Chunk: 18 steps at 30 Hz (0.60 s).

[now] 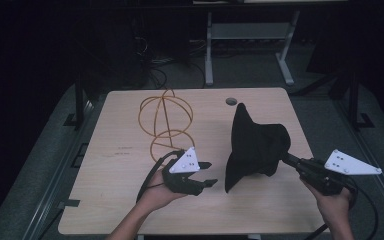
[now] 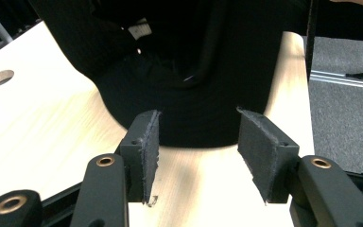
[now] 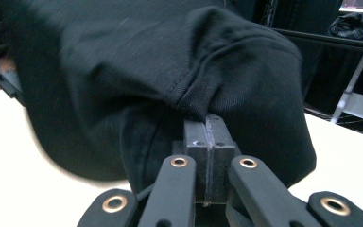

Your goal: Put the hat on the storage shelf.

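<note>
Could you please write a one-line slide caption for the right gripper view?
Right hand-held gripper shut on a fold of the black cap, lifting it above the light wooden table.

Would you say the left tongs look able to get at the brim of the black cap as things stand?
Probably yes: the left tongs stand open, facing the black cap brim with nothing between, while the right tongs hold it up.

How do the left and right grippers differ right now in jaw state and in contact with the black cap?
The left gripper has its jaws wide open, while the right gripper has its jaws pressed shut. The left one sits short of the black cap, touching nothing; the right one pinches the cap's fabric and holds it up. Both point inward at the cap over the wooden table, and each carries a grey three-cornered plate.
</note>
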Each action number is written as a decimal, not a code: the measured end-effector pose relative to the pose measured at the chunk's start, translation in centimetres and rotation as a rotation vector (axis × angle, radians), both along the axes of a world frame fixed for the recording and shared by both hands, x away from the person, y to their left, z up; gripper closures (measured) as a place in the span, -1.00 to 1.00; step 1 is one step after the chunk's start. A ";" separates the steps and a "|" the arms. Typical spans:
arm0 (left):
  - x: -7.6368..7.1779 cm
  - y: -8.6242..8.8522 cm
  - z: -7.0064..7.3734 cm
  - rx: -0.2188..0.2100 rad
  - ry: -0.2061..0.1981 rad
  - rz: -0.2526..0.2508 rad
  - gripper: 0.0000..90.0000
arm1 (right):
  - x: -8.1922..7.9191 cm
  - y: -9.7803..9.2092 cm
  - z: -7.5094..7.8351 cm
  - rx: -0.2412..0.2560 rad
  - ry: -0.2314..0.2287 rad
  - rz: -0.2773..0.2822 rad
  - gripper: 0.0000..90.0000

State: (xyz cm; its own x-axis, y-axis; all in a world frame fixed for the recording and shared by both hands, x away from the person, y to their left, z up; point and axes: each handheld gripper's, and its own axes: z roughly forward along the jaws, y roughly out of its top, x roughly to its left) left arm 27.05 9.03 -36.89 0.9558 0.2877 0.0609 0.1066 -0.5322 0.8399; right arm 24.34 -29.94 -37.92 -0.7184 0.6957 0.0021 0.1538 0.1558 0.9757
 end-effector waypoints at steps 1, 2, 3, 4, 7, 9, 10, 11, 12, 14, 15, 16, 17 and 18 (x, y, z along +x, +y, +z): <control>-0.1 0.1 -0.1 -0.004 0.001 0.002 0.06 | 0.0 0.0 0.0 0.000 0.000 0.000 1.00; -0.3 0.3 -0.2 -0.001 0.006 -0.005 0.06 | 0.1 -0.1 0.2 0.003 0.000 -0.005 1.00; -0.3 0.3 -0.2 -0.001 0.006 -0.005 0.06 | 0.2 0.0 0.4 0.001 -0.003 -0.005 1.00; -0.4 0.4 -0.4 -0.001 0.006 -0.005 0.06 | 0.2 0.0 0.4 0.001 -0.003 -0.005 1.00; -0.8 0.7 -0.8 0.002 0.009 -0.010 0.05 | 0.3 0.1 1.3 0.012 -0.005 -0.001 1.00; -1.1 1.0 -1.1 -0.004 0.015 -0.008 0.05 | 0.4 0.1 1.6 0.006 -0.008 0.000 1.00; -1.3 1.2 -1.3 -0.002 0.018 -0.008 0.05 | 0.5 0.2 1.9 0.003 -0.014 0.001 1.00; -1.4 1.4 -1.4 0.000 0.020 -0.005 0.05 | 0.7 0.4 2.6 -0.007 -0.018 0.004 1.00; -1.4 1.5 -1.5 0.003 0.020 -0.005 0.05 | 0.7 0.4 2.6 -0.007 -0.018 0.004 1.00; -1.6 2.0 -2.0 0.004 0.025 0.003 0.05 | 0.9 0.6 3.1 -0.012 -0.015 0.005 1.00; -1.6 2.2 -2.1 0.004 0.027 0.004 0.05 | 1.0 0.7 3.3 -0.009 -0.018 0.004 1.00; -1.7 2.4 -2.3 0.004 0.031 0.007 0.05 | 1.1 0.8 3.5 -0.014 -0.019 0.003 1.00; -1.7 2.7 -2.5 0.005 0.034 0.011 0.05 | 1.4 1.0 3.9 -0.012 -0.021 0.004 1.00; -1.8 2.8 -2.6 0.007 0.035 0.013 0.05 | 1.4 1.0 3.9 -0.012 -0.021 0.004 1.00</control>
